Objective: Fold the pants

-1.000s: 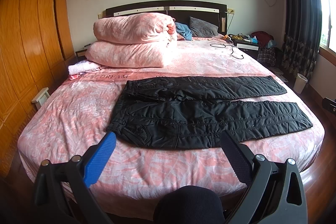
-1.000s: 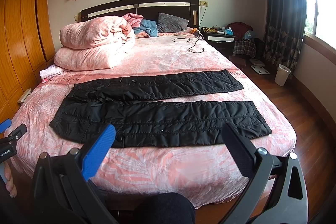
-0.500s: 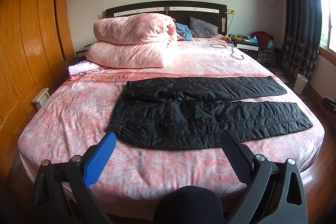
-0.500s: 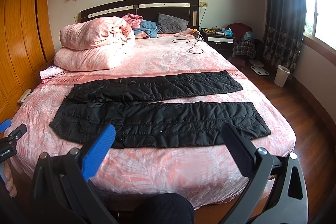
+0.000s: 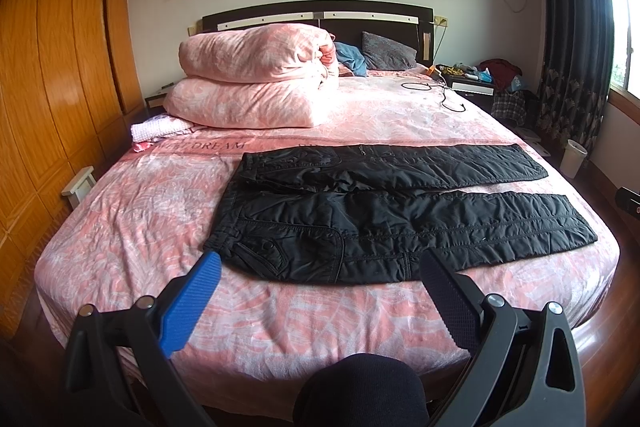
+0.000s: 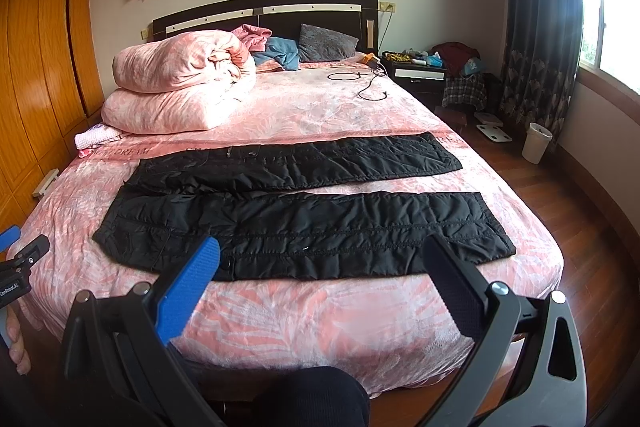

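Left gripper (image 5: pixel 320 291), jaws spread wide and empty, poised short of the near bed edge and aimed at the waistband end of the black pants (image 5: pixel 384 219). Right gripper (image 6: pixel 324 287), likewise spread wide and empty, poised over the same edge, facing the middle of the near leg; left gripper also glimpsed at the far left border of the right wrist view. Pants laid flat and unfolded across the pink bed (image 5: pixel 132 227), front side up, both legs apart with a narrow strip of sheet between them. Long axis crosswise to both grippers: waistband to the left, cuffs to the right. Waist nearer the left gripper, cuffs nearer the right, near leg closest to both, far leg beyond it. Neither gripper touching the cloth. Folded pink duvet (image 5: pixel 256 83) well beyond the pants, toward the headboard. Probable first fold: one leg over the other, a reach forward for each gripper at its own end
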### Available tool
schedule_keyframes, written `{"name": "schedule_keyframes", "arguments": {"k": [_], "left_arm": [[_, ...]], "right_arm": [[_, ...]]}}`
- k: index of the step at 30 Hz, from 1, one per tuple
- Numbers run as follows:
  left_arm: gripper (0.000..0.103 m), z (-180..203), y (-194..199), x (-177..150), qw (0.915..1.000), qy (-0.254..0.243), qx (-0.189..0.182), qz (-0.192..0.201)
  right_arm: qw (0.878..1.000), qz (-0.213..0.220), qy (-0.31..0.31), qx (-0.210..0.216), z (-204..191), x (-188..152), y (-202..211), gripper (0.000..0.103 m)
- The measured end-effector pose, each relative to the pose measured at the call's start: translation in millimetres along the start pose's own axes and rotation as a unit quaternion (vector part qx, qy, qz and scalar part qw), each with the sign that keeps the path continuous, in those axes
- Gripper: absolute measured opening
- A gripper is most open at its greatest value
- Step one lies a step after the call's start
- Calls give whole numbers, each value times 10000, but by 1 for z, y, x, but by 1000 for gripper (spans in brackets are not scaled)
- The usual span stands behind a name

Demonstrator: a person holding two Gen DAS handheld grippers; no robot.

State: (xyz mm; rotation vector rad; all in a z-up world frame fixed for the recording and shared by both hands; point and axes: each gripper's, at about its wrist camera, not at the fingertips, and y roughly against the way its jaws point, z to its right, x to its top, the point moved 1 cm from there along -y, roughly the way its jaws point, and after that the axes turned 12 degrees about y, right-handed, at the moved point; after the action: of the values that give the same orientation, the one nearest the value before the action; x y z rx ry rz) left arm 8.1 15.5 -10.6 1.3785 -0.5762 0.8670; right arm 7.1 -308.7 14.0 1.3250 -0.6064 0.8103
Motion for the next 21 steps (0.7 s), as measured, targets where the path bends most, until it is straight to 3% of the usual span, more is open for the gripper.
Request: {"name": "schedule_keyframes", "arguments": {"k": [14,19,21], "left_arm": [[100,-6,-9,8,10000,47,61,-39],[100,-24,-32,4,9992,328,-55,-221],[100,-41,-51,3,9976,515,-4,-463]], "right_arm": [[10000,-7,5,8,2,-3,-3,101],[9999,-26,-34,99,8,-10,-18,101],[9998,-96,-93,177,15,-14,-32,101]]}}
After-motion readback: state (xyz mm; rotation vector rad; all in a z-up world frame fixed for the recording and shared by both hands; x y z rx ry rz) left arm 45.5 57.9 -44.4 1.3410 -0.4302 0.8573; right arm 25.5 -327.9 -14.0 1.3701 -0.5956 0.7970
